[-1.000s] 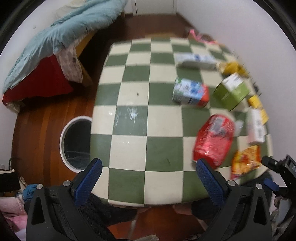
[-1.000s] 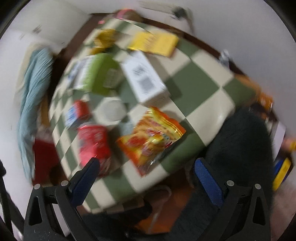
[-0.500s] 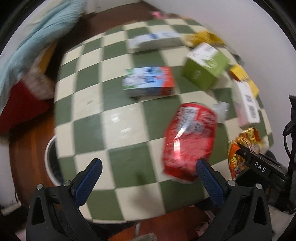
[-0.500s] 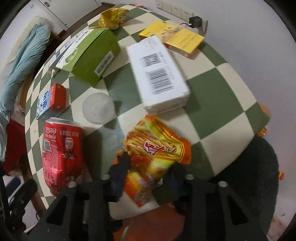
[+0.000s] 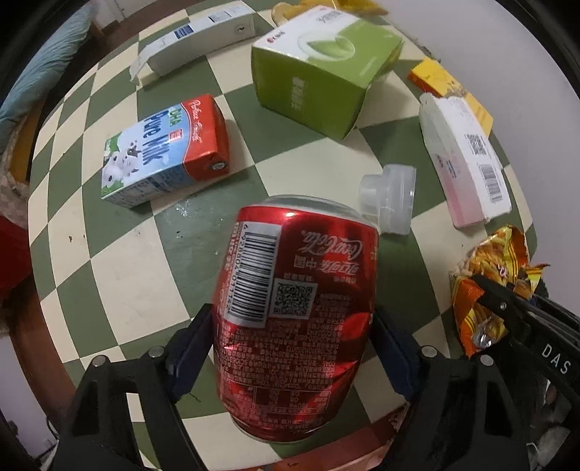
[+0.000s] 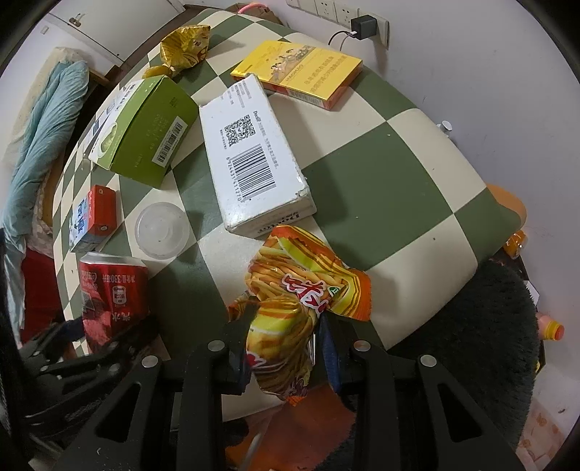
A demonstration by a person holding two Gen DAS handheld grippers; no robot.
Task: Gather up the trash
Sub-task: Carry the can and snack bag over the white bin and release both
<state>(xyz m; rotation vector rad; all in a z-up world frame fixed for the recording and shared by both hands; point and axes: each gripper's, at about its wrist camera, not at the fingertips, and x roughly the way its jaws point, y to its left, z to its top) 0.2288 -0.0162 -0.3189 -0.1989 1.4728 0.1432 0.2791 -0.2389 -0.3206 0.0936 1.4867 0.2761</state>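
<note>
Since a second ago the left gripper (image 5: 293, 347) has come down from above the table's near edge onto the red cola can (image 5: 297, 308), and its fingers have just been closing, their blue pads now against the can's two sides. The right gripper (image 6: 286, 347) has likewise closed; its fingers sit nearly together, pinching the crumpled orange snack bag (image 6: 290, 315).

Both items lie at the near edge of the checkered table (image 6: 380, 174), the bag's lower end hanging past the rim. A clear plastic cup (image 5: 389, 197) lies just beside the can's far end. A milk carton (image 5: 166, 148) and a green box (image 5: 319, 69) sit farther in, with open checks between them and the can. To the bag's right the table is bare.

Only the right wrist view shows the wall sockets (image 6: 337, 9), a dark fuzzy cushion (image 6: 471, 344) beside the table's rim and the gold wrapper (image 6: 185, 43). Only the left shows the long white box (image 5: 203, 40) at the far edge.
</note>
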